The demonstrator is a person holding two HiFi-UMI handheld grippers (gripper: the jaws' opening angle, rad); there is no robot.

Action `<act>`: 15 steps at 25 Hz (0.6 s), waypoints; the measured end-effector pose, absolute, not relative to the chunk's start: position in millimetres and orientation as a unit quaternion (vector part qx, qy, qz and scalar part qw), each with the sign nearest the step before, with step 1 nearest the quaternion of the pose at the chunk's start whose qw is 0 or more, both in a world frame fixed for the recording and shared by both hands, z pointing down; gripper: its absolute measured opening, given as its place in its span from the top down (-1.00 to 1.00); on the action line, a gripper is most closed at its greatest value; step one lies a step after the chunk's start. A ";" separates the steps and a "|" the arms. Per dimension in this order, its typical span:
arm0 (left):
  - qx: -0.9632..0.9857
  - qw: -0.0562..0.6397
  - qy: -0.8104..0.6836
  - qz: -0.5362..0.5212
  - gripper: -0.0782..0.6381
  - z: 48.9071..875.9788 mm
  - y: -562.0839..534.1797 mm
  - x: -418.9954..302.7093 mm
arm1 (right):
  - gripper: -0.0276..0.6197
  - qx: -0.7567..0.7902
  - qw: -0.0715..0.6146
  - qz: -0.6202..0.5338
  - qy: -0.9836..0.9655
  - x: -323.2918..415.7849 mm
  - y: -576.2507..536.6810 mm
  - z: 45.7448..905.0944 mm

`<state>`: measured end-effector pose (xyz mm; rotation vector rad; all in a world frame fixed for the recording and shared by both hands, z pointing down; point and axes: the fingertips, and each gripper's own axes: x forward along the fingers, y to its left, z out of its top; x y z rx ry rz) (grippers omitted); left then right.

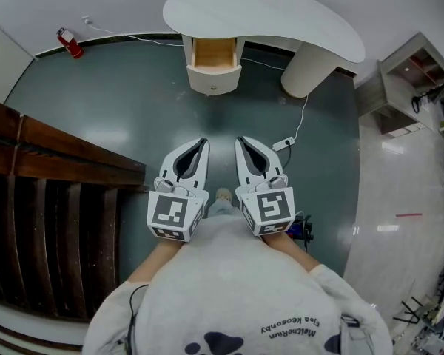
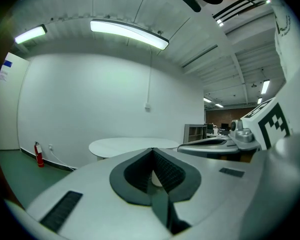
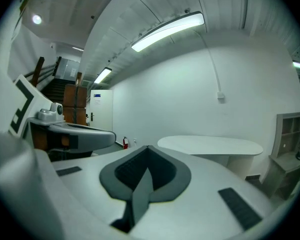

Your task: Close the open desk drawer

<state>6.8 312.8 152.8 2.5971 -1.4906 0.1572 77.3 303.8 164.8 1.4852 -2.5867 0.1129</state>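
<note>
Two claws sit side by side in the head view, just ahead of the person: the left claw point(image 1: 203, 143) and the right claw point(image 1: 240, 140), each with its jaws pressed together on nothing. Well ahead across the green floor point(image 1: 118, 102), the drawer point(image 1: 214, 78) stands pulled out from under the white tabletop point(image 1: 281, 13). Its wooden inside is open to view and it is apart from both claws. A power strip point(image 1: 284, 144) lies on the floor near the right claw.

From the left gripper view, the left claw point(image 2: 152, 150) has its tips meeting with nothing between them. The tabletop point(image 2: 130, 145) lies beyond; the drawer sits behind the jaws and cannot be made out.

From the right gripper view, the right claw point(image 3: 147, 148) is likewise closed and empty, with the tabletop point(image 3: 210, 145) off to the right of its tips and no drawer showing.

The approach looks unfinished. Closed jaws suit a push: I would set the blunt tips flat on the middle of the drawer's front panel and press straight in. An off-centre push may skew it. The strip's cable is worth stepping clear of.
</note>
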 end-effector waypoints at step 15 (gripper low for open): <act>0.845 0.076 -0.525 0.073 0.76 160.4 257.1 17.3 | 0.86 0.472 0.084 0.055 -0.876 95.9 245.7 181.9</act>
